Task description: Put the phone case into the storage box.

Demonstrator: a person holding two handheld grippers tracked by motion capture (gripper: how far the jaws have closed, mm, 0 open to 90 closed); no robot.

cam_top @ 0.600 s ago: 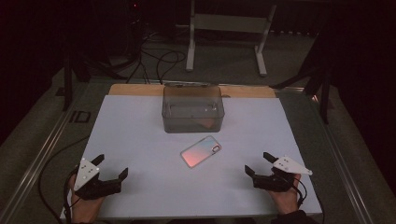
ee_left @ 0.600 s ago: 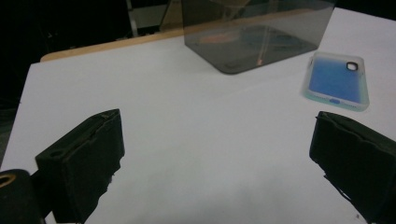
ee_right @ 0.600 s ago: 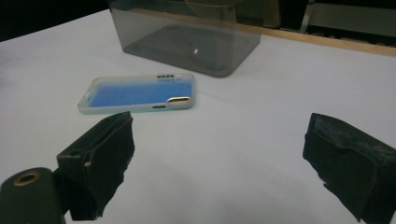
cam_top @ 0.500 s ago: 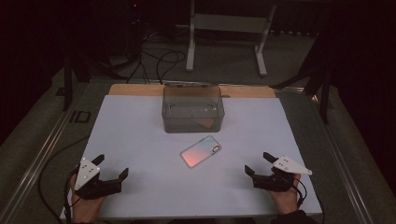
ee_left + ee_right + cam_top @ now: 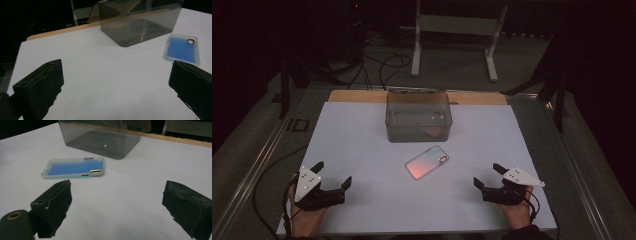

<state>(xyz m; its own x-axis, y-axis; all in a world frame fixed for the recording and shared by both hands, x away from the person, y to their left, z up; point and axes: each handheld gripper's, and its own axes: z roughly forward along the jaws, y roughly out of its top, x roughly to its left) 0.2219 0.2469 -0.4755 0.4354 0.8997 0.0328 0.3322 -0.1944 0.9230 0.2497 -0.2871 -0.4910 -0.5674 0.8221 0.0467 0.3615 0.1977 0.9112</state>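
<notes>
Plainly, the left gripper [image 5: 335,176] rests at the near left corner of the white table [image 5: 362,130] with its jaws spread wide and nothing between them, the phone case [image 5: 427,162] lying well off to its right and farther away. That case sits flat near the table's middle, just in front of the clear box [image 5: 418,116], its long axis running diagonally — near-left to far-right. At the near right, the right gripper [image 5: 488,177] — jaws likewise wide apart and empty — looks the nearer of the two, the case lying to its left and a little farther out.
</notes>
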